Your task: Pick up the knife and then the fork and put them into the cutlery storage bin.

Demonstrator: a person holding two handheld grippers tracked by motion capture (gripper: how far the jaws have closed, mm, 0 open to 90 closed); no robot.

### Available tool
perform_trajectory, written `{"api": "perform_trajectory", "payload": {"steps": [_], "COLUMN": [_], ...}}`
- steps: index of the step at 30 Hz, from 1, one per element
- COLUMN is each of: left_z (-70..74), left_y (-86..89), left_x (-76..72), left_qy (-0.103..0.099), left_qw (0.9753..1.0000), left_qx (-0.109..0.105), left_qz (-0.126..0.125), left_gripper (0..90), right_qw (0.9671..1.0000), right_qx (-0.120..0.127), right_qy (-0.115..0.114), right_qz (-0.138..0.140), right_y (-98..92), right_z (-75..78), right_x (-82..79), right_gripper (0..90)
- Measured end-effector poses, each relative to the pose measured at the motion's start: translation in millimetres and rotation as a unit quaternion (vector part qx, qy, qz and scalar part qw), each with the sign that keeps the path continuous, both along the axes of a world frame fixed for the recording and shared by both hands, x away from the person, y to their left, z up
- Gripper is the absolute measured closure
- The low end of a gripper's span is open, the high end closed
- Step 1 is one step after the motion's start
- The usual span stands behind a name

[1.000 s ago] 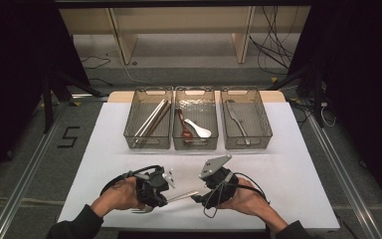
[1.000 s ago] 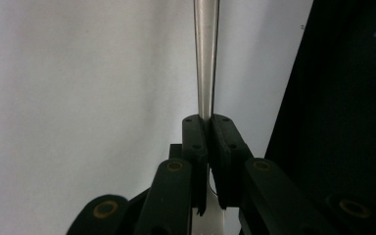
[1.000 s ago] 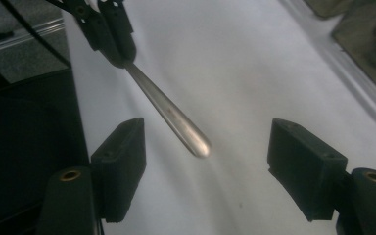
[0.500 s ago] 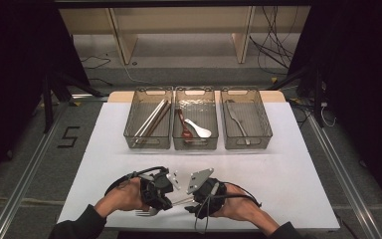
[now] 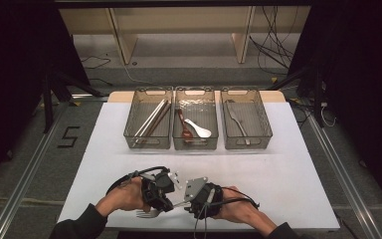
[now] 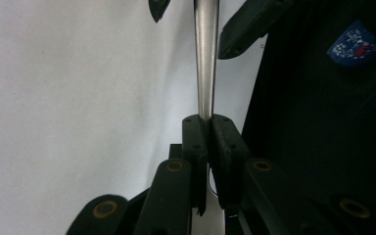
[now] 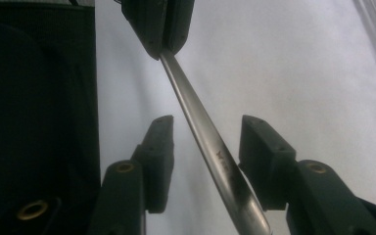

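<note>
Near the front edge of the white table (image 5: 288, 169), the left gripper (image 6: 207, 142) is clamped on the handle of a shiny silver metal fork (image 5: 151, 212), probably held just above the surface. The right gripper (image 7: 205, 147) has its jaws spread either side of that handle, not pinching it.

My table (image 5: 298, 164) carries a white cover, with a strip of bare wood showing at its far edge. Grey floor (image 5: 35, 164) lies on both sides. A metal rail (image 5: 27, 186) runs along the floor on my left and a second rail (image 5: 335, 172) on my right. A black "5" marking (image 5: 68, 136) sits on the floor to the left. Beyond the table stands pale wooden shelving (image 5: 179, 25). Loose black cables (image 5: 273, 47) trail at far right. Both flanks are dark; light falls mainly on the table.
</note>
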State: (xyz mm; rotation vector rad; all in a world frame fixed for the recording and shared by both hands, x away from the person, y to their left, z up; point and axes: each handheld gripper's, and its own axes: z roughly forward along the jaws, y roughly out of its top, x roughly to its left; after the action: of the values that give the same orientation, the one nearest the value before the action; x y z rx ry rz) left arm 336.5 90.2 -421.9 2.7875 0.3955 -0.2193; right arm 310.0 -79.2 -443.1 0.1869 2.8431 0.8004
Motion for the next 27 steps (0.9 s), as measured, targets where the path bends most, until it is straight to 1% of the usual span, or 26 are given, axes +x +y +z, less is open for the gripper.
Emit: {"api": "perform_trajectory", "payload": {"steps": [2,3,5,6,8,9,10,11,12,13,14,16,17,18,20,21,22,23,24,26,27], "left_z": [-0.7,-5.3,-5.7,-5.3,-4.2,-6.6,-8.1,-7.3,-6.7,-1.8,-1.3,-2.6,-3.5,-4.3,-3.9,-3.1,-2.7,-1.9,-1.2,0.3,1.0], "left_y": [-0.7,-4.2,-4.4,-4.3,-3.4,-5.7,-6.8,-5.2,-4.2,0.2,0.5,0.3,0.1,-0.3,-0.3,0.3,0.7,1.5,2.3,4.0,5.0], "left_x": [-0.5,-7.5,-7.6,-7.1,-5.3,-9.9,-11.8,-9.4,-7.9,0.9,1.6,0.9,0.6,0.5,0.6,1.1,0.9,1.7,1.8,2.5,2.8], "left_qy": [0.003,0.009,0.012,0.011,0.013,0.02,0.026,0.023,0.022,0.013,0.012,0.016,0.019,0.018,0.018,0.016,0.017,0.015,0.014,0.011,0.008], "left_qw": [1.0,0.9975,0.9978,0.9982,0.9991,0.9961,0.9941,0.9959,0.9969,0.9999,0.9999,0.9998,0.9998,0.9998,0.9998,0.9999,0.9998,0.9998,0.9998,0.9996,0.9995], "left_qx": [-0.001,-0.037,-0.035,-0.032,-0.024,-0.049,-0.062,-0.051,-0.045,-0.008,-0.005,-0.004,-0.003,-0.003,-0.004,-0.005,-0.01,-0.01,-0.015,-0.023,-0.027], "left_qz": [0.003,0.059,0.055,0.049,0.033,0.07,0.085,0.071,0.061,0.001,-0.004,-0.007,-0.009,-0.008,-0.004,-0.004,0.002,0.0,0.004,0.014,0.017], "left_gripper": [84.7,84.6,84.6,84.5,84.5,84.4,84.3,84.3,84.4,84.8,85.1,84.4,84.4,84.2,83.6,83.1,82.8,82.2,80.8,74.3,72.0], "right_qw": [1.0,0.9998,0.9998,0.9997,0.9992,0.999,0.9982,0.9978,0.9975,0.997,0.9968,0.9947,0.9942,0.9937,0.9934,0.9936,0.9938,0.9941,0.9942,0.9943,0.9947], "right_qx": [-0.002,0.0,0.0,-0.002,-0.005,-0.007,-0.005,-0.007,-0.008,-0.008,-0.016,-0.021,-0.026,-0.03,-0.034,-0.032,-0.03,-0.028,-0.029,-0.031,-0.032], "right_qy": [-0.005,-0.014,-0.015,-0.016,-0.024,-0.029,-0.038,-0.04,-0.039,-0.04,-0.044,-0.047,-0.041,-0.043,-0.046,-0.044,-0.045,-0.044,-0.041,-0.045,-0.043], "right_qz": [0.004,0.012,0.013,0.017,0.03,0.034,0.047,0.052,0.058,0.066,0.065,0.089,0.096,0.099,0.1,0.099,0.097,0.095,0.095,0.092,0.088], "right_y": [0.7,0.7,0.6,0.4,0.1,0.0,0.5,0.4,0.3,0.2,-0.1,0.1,0.5,1.1,1.3,1.0,0.6,0.4,-0.1,-1.1,-1.7], "right_z": [-0.8,-0.7,-0.1,-0.3,-1.4,-1.5,-2.2,-2.4,-2.5,-2.9,-2.9,-3.8,-3.8,-3.7,-3.6,-3.4,-2.9,-2.2,-1.2,-0.5,-0.6], "right_x": [-1.9,-2.1,-3.3,-3.2,-4.1,-4.7,-4.1,-4.6,-4.8,-5.6,-7.5,-9.7,-11.1,-11.8,-12.2,-11.9,-11.6,-11.4,-10.8,-10.2,-9.6], "right_gripper": [63.0,65.4,69.1,70.1,72.3,73.5,75.0,76.5,79.3,82.8,84.5,87.2,87.5,87.6,87.6,87.6,87.7,87.8,87.8,87.9,87.9]}}
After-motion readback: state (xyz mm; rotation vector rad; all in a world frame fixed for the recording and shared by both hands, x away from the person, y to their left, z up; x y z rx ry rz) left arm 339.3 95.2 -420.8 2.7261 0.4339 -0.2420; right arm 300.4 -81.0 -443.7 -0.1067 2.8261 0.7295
